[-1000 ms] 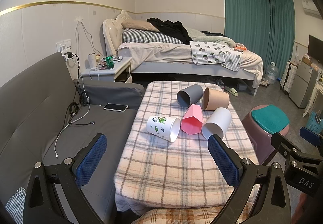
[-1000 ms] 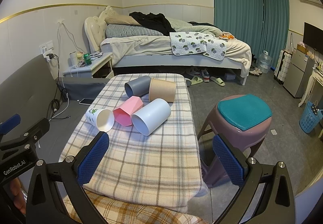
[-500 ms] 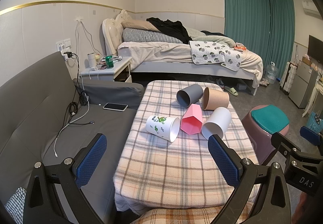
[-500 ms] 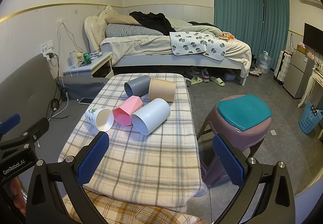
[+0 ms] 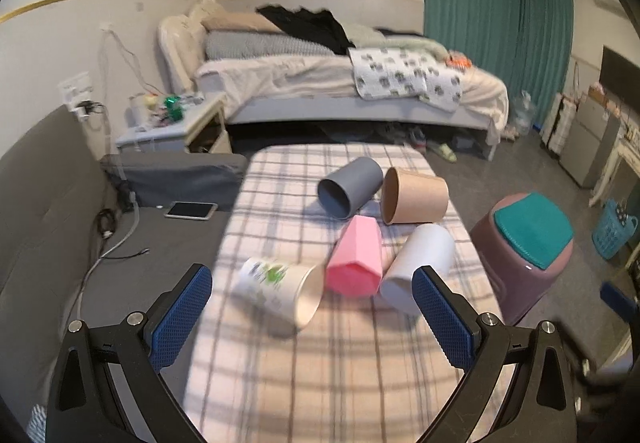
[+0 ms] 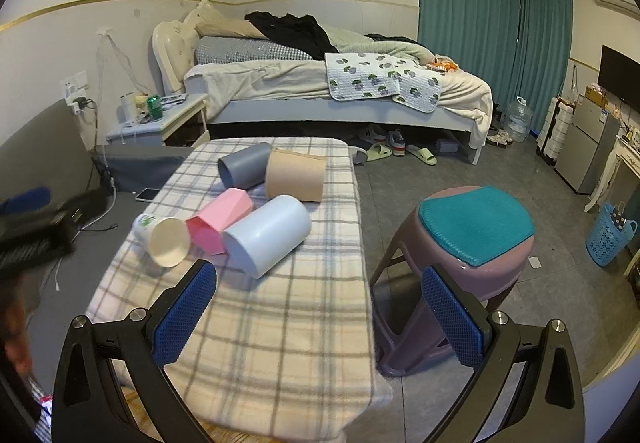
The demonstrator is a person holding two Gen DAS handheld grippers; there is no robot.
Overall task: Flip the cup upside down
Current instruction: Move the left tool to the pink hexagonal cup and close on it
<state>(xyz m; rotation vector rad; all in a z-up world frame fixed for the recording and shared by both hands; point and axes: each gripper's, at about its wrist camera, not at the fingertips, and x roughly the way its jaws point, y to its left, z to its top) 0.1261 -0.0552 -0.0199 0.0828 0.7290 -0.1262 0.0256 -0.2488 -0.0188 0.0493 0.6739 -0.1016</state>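
On the checked tablecloth [image 5: 320, 375]: white printed paper cup [image 5: 276, 289] lying sideways, mouth toward viewer
Handling: probably light, thin-walled, crushable
Hold: mid-body, gently
Left gripper [image 5: 316, 317]: fingers spread, empty
Right gripper [image 6: 320, 317]: fingers spread, empty

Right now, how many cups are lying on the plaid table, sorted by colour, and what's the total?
Grey cup: 1
Tan cup: 1
Pink cup: 1
Pale blue-white cup: 1
White cup with green print: 1
Total: 5 cups, all on their sides on the plaid table.
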